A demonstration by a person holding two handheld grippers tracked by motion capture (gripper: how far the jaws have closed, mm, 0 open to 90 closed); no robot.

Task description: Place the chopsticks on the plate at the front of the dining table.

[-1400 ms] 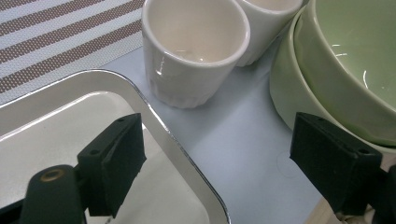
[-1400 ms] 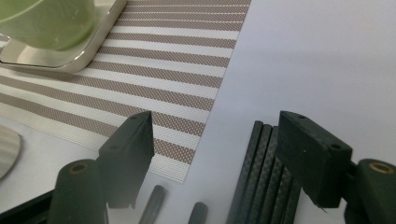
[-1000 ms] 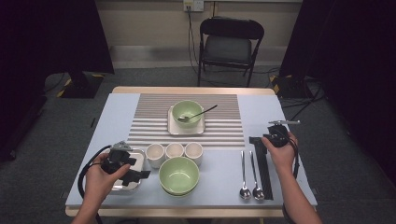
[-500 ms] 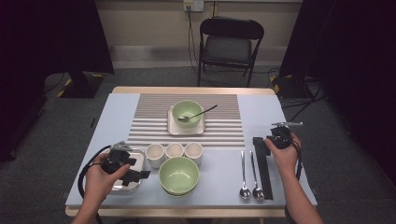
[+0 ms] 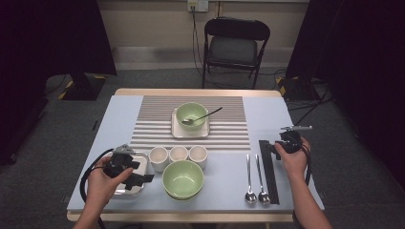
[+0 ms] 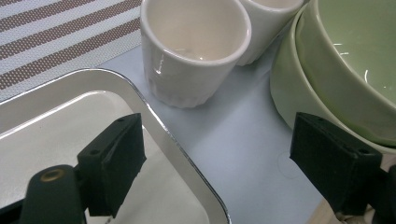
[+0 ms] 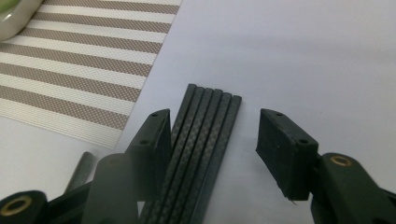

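Meanwhile, at the right of the worktop (image 5: 119, 112), the right gripper (image 5: 276, 149) hovers over the far end of a bundle of black chopsticks (image 5: 268, 169) that lies lengthwise near the right edge. In the right gripper view the chopsticks (image 7: 201, 144) run up between the two black jaws; the left jaw sits close against the bundle's side, while the right jaw stands clear of it with bare worktop between. The jaws are apart and have just been closing, with the chopsticks between them but not yet pinched. Just left of the chopsticks lie two spoons (image 5: 255, 179), bowls toward the near edge.

At the near left, the left gripper (image 5: 145, 177) rests over a shiny metal tray (image 5: 143, 157), its jaws spread wide with nothing between them. In the left gripper view one jaw hangs above the tray (image 6: 154, 116) and the other beside the stacked green bowls (image 6: 336, 70), with a white cup (image 6: 194, 51) just beyond. From the high view, three white cups (image 5: 178, 154) stand in a row to the right of the tray, and the green bowls (image 5: 183, 179) sit just nearer than the cups.

On the striped mat (image 5: 157, 119) farther back, another green bowl (image 5: 191, 114) stands on a square plate (image 5: 175, 131) with a spoon (image 5: 210, 114) leaning in it. A black folding chair (image 5: 234, 45) stands beyond the worktop.
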